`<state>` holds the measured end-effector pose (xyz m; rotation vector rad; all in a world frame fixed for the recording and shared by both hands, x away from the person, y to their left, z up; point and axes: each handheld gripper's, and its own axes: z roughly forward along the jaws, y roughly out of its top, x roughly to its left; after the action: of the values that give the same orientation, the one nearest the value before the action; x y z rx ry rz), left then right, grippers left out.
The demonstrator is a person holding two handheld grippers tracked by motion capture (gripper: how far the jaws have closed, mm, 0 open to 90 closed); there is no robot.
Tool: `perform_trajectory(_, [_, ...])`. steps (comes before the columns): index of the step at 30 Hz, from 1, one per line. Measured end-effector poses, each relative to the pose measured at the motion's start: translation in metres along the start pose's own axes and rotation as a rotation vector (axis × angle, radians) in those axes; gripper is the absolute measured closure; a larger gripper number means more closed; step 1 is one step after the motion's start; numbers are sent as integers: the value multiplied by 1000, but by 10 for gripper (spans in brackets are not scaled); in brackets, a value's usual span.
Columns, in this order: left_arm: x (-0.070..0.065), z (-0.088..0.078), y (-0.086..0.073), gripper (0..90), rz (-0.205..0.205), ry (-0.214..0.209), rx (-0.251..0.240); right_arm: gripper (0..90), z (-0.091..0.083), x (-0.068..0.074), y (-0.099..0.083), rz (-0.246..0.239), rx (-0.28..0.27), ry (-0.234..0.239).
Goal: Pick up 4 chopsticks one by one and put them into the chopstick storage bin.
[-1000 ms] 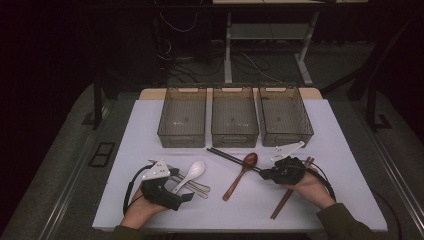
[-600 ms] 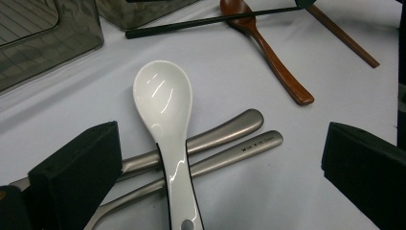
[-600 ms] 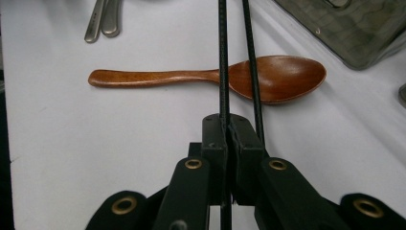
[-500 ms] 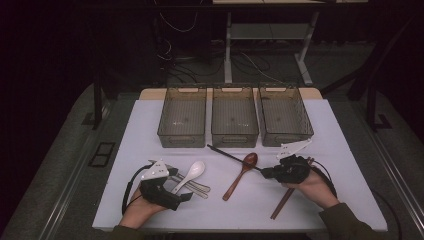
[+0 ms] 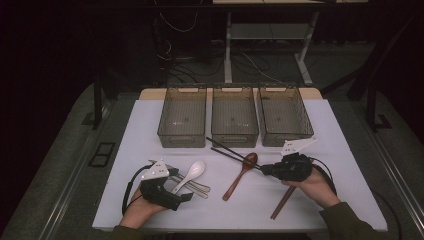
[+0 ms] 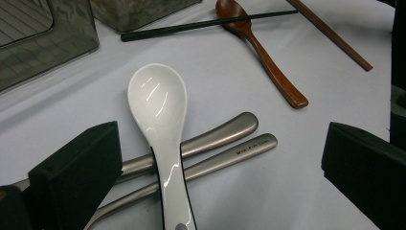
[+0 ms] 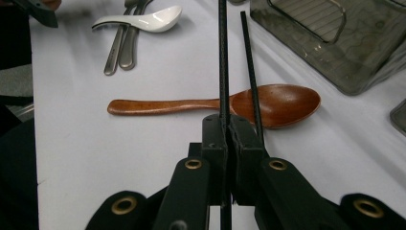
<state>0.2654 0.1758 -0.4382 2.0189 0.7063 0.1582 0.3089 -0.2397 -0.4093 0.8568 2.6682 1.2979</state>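
My right gripper [image 7: 229,132] has its jaws pressed together on a black chopstick [image 7: 223,57], pinched near its end; the stick runs straight ahead from the pads, over the bowl of the wooden spoon [image 7: 268,103] that lies crosswise just in front of the jaws. A second black chopstick [image 7: 250,67] lies just to the right of the clamped one, slanting past the right pad across the same spoon bowl; I cannot tell if it touches the pad. Ahead and to the right of that gripper stands a grey bin [image 7: 335,43]. Far ahead to the left I see the white spoon [image 7: 143,20] resting on two metal handles [image 7: 122,45].

In the high view the right gripper [image 5: 265,169] sits in front of the three bins [image 5: 235,136], with a brown chopstick [image 5: 282,202] lying under my hand.

My left gripper [image 6: 220,163] is spread wide, jaws well apart and clamped on nothing. The white spoon [image 6: 160,115] lies between them, bowl pointing away, its handle crossing over the two metal handles [image 6: 225,139], touching neither pad. Beyond it, ahead and to the right, lie the wooden spoon [image 6: 268,62] and a black chopstick [image 6: 206,24].
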Motion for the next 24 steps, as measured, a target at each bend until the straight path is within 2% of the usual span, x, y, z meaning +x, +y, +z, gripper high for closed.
perform_trajectory(11, [0,0,0,0,-2,-1,0,860,-2,1,10,-6,-18,-4])
perform_trajectory(24, [0,0,0,0,-2,2,0,860,-7,-7,25,31,-55,-27])
